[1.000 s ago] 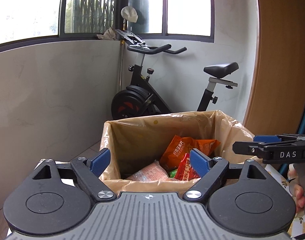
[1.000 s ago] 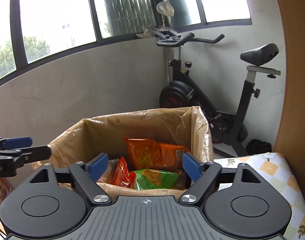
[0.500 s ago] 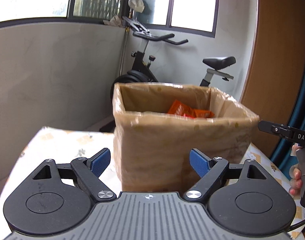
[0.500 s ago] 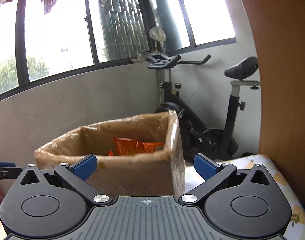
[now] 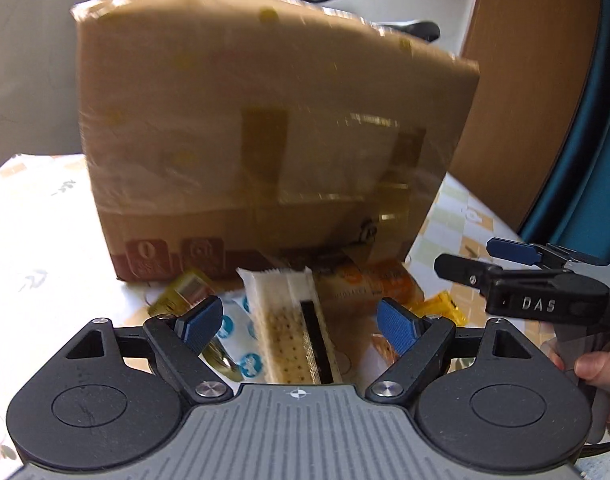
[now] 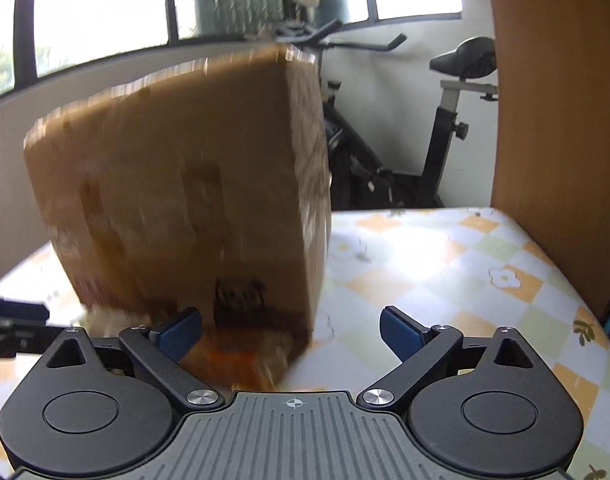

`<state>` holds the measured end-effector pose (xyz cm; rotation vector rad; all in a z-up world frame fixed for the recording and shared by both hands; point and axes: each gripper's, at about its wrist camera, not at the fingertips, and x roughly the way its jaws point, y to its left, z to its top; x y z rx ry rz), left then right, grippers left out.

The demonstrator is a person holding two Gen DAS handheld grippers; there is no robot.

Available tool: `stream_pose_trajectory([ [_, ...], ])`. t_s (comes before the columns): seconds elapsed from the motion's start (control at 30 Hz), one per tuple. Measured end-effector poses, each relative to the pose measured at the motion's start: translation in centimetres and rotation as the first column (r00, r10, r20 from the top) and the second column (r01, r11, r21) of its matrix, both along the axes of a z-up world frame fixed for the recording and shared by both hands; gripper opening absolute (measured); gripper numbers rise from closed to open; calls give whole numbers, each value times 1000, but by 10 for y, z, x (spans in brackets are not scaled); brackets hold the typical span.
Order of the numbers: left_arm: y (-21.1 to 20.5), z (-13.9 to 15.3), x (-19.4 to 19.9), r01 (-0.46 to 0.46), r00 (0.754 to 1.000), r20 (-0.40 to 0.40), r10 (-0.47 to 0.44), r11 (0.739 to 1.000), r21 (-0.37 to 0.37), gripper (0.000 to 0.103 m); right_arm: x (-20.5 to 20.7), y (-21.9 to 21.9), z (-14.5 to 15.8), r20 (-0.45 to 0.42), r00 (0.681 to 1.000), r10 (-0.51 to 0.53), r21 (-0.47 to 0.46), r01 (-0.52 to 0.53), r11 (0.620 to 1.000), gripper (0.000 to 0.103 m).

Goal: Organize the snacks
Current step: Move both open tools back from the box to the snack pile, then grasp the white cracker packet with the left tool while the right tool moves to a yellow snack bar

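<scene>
White-wrapped cracker packet [image 5: 291,328] lies lengthwise straight ahead between my left hand-held gripper's [image 5: 297,322] spread, empty fingers, nearer than my right hand-held gripper [image 6: 291,330], also spread empty.

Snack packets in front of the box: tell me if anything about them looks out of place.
Yes. Several packets lie loose on the tablecloth against the cardboard box: a cracker pack between the open left gripper fingers, an orange packet, yellow sachets. They overlap in a heap outside the box. Both views are motion-blurred.

We see the checkered tablecloth table [image 6: 445,264] carrying the cardboard box [image 5: 261,128], snack packets [image 5: 289,320] strewn near it.
</scene>
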<state>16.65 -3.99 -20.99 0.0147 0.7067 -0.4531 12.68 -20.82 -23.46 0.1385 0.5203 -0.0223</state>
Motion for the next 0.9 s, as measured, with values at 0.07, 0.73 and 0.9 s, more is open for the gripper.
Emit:
stream_pose_trajectory([
  [0.07,-7,-8,2,0,1000,-8,0,1000,17,86,-1,0,-11,-24,1000,5,4,-5,1000,87],
  [0.73,-35,-26,15,-20,1000,-12,21,992,127,84,-6,-16,-31,-41,998,-40,103,44,994,85],
  [0.9,-38,-28,14,-38,999,2,38,987,158,72,-6,-17,-32,-39,998,-44,113,49,992,85],
])
